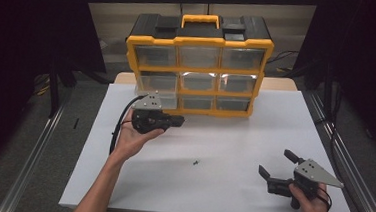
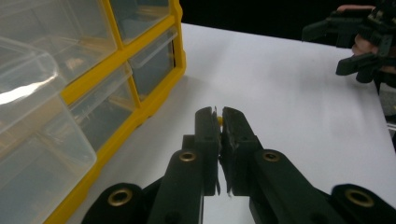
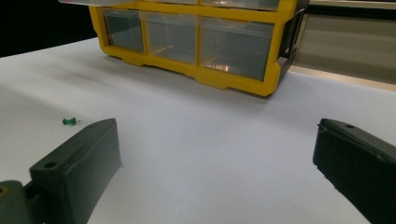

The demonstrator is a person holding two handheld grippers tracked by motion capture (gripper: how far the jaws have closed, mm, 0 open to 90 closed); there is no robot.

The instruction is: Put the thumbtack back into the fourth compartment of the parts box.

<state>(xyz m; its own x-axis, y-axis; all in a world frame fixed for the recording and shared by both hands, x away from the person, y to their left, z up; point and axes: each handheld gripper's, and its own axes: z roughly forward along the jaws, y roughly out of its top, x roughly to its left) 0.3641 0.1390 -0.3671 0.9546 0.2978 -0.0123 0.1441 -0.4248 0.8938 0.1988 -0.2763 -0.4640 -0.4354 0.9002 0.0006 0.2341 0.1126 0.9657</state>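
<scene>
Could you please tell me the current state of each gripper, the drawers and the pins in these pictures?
left gripper: shut on yellow pin, held above the table.
right gripper: open, nothing between its jaws.
bottom-left drawer: pulled out of the organizer.
other drawers: pushed in.
green pin: lying loose on the table.

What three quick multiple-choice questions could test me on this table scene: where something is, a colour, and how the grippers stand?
1. Where does the green pushpin lie?
A. In a drawer
B. On the white table between the grippers
C. On top of the organizer

2. What colour is the organizer's frame?
A. Yellow
B. Red
C. Blue

3. How do the right gripper jaws stand?
A. Clamped together
B. Wide apart
C. Gripping a drawer

Key: B, the pin sits on bare table; A, yellow bars edge the clear drawers; B, the right gripper view shows table between the jaws.
</scene>
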